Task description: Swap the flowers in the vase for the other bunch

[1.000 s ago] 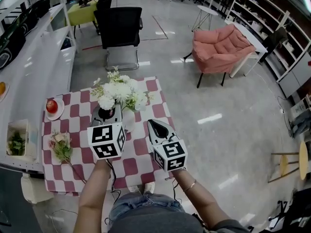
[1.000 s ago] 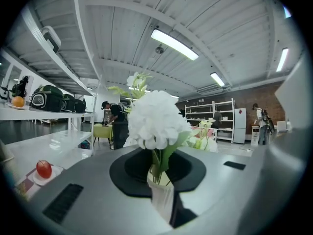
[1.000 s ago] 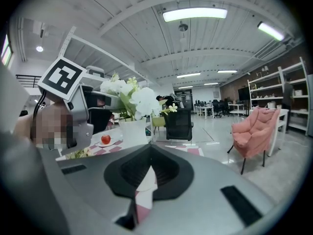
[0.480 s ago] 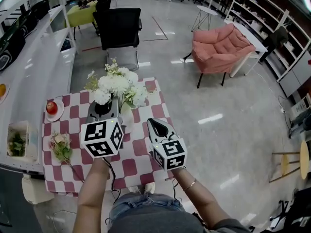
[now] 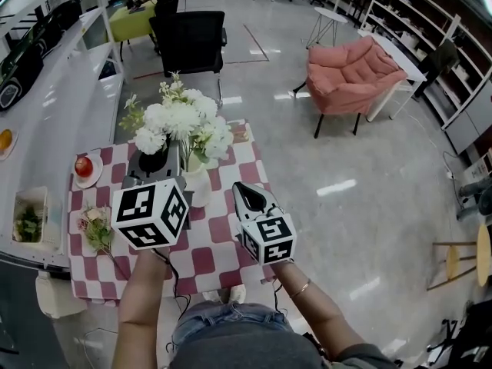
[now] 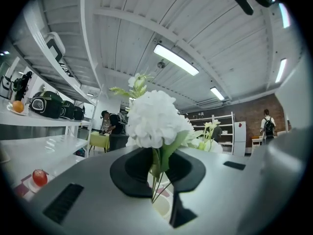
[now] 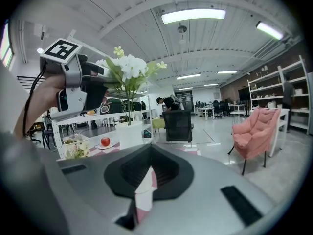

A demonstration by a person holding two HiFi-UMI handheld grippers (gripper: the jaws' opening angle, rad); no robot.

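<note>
A bunch of white flowers (image 5: 181, 123) hangs over the white vase (image 5: 198, 188), and my left gripper (image 5: 156, 158) is shut on its thin green stems (image 6: 156, 177). In the right gripper view the stems (image 7: 128, 104) still run down to the rim of the vase (image 7: 130, 133). Left of the vase, the other bunch (image 5: 95, 227), pinkish with green leaves, lies flat on the red-and-white checked table (image 5: 211, 256). My right gripper (image 5: 244, 191) hovers to the right of the vase, shut with nothing in it (image 7: 144, 180).
An apple on a small plate (image 5: 84, 167) sits at the table's far left corner. A long white counter (image 5: 54, 121) with a tray of greens (image 5: 28, 221) runs along the left. Beyond the table stand a black chair (image 5: 188, 44) and a pink armchair (image 5: 354, 71).
My left gripper has risen with the white bunch, so the flowers stand higher above the vase. The right gripper has stayed in place.
</note>
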